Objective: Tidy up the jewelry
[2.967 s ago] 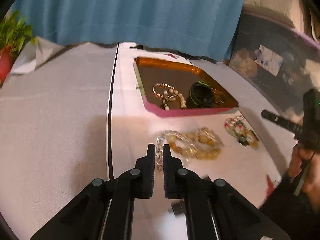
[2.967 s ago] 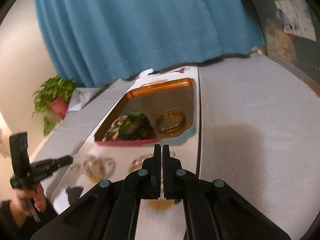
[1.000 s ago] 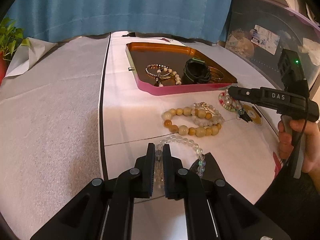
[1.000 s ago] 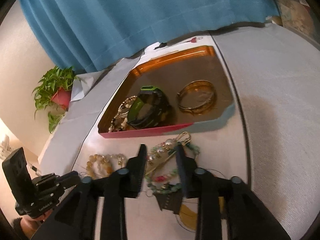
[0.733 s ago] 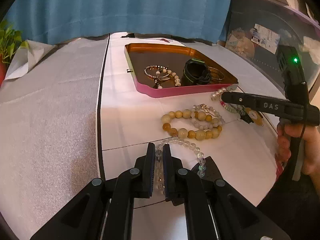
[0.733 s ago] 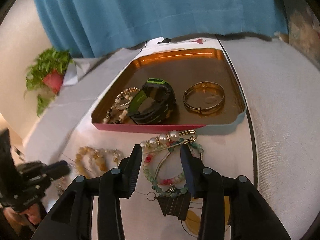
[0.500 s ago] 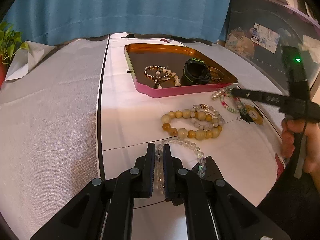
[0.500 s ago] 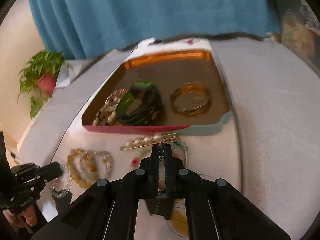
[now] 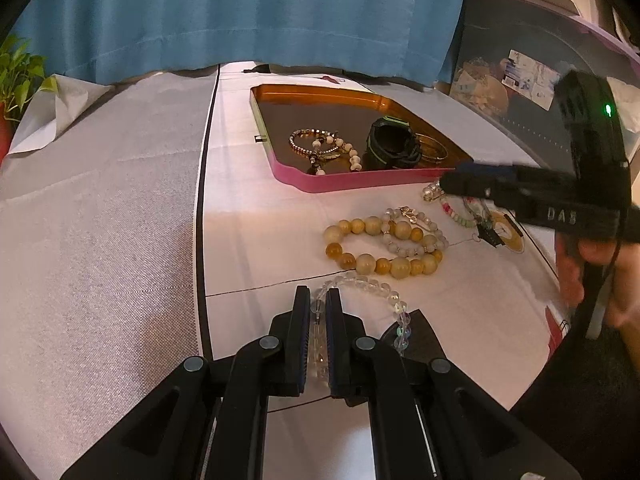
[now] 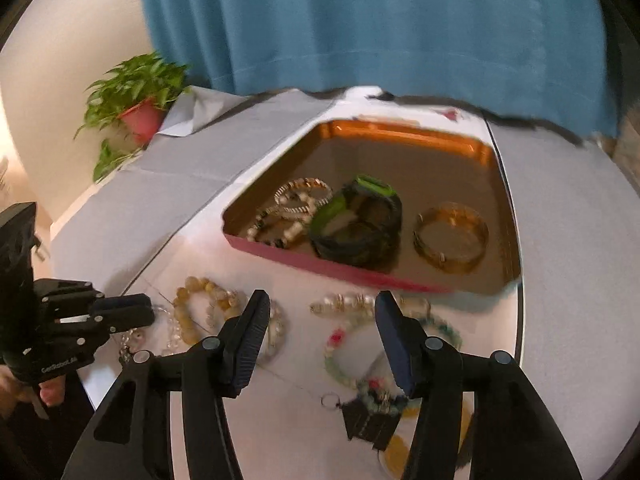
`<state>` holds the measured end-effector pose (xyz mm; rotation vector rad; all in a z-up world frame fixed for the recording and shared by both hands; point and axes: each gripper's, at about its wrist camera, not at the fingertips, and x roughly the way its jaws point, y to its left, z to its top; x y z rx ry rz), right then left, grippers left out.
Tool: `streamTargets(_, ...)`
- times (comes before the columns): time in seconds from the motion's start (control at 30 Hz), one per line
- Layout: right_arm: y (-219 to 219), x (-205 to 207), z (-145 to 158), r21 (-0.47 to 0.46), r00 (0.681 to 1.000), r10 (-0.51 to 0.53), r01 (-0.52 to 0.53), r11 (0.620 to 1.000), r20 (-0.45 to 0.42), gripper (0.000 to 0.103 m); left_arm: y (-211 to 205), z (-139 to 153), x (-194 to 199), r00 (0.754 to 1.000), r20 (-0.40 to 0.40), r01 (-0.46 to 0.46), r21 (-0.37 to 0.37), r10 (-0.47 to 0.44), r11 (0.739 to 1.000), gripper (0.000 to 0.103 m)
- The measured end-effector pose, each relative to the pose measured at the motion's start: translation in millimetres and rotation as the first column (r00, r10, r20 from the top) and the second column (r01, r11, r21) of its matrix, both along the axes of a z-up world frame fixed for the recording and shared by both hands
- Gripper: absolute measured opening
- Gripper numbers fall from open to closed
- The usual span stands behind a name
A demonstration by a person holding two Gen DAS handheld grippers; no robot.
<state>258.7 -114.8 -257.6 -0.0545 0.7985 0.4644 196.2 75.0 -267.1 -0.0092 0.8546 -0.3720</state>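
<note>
Left gripper (image 9: 318, 304): fingers clamped on the clear bead bracelet (image 9: 370, 286), whose near part sits between the pads while the rest loops out to the right over the white tabletop (image 9: 256, 232), close to its near edge. Right gripper (image 10: 322, 312): fingers set wide apart, holding nothing, poised above the pearl-and-green bead bracelet (image 10: 348, 344), which lies flat with a dark tag at its near end. Between the two, a yellow bead bracelet (image 9: 376, 246) of large amber and cream beads lies in a ring with a smaller pale strand touching it.

Beyond these stands the tray (image 9: 320, 188), pink-fronted with an orange-brown inside, towards the far edge of the tabletop. It holds a small beaded bracelet (image 9: 326, 148) on the left, a black-and-green watch (image 10: 356, 220) in the middle and a gold bangle (image 10: 452, 238) on the right.

Grey cloth (image 9: 100, 208) flanks the white strip on the left. A blue curtain (image 9: 240, 12) closes the far side; a potted plant (image 10: 136, 96) in a red pot stands at the far left corner.
</note>
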Motion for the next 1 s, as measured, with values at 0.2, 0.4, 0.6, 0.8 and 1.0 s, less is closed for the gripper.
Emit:
streamTargets(0.2, 20.0, 17.6, -12.4, -0.165, 0.988, 0.133, -0.143, 0.976, -0.073, 0.057, 1.5, 0.3, 0.2, 1.0, -0.007, 0.003, -0.009, -0.003, 1.0, 0.005)
streamTargets(0.4, 26.1, 17.4, -11.5, -0.281, 0.988, 0.148, -0.155, 0.947, -0.044, 0.014, 5.3, 0.5, 1.3, 1.0, -0.024, -0.001, -0.032, 0.0, 0.999, 0.005)
streamTargets(0.6, 26.5, 2.3, -13.8, -0.239, 0.974, 0.187, -0.214, 0.947, -0.132, 0.0, 14.7, 0.9, 1.3, 0.999, -0.043, -0.031, -0.056, 0.028, 0.998, 0.005)
streamTargets(0.8, 37.7, -16.6, -4.7, -0.277, 0.968, 0.243, -0.251, 0.928, -0.066, 0.005, 27.0, 0.7, 1.1, 0.996, -0.063, -0.066, -0.092, 0.06, 0.994, 0.005)
streamTargets(1.0, 37.4, 8.3, 2.5, -0.316, 0.942, 0.324, -0.334, 0.888, -0.084, 0.032, 28.3, 0.8, 1.6, 0.996, -0.064, -0.065, -0.093, 0.059, 0.994, 0.005)
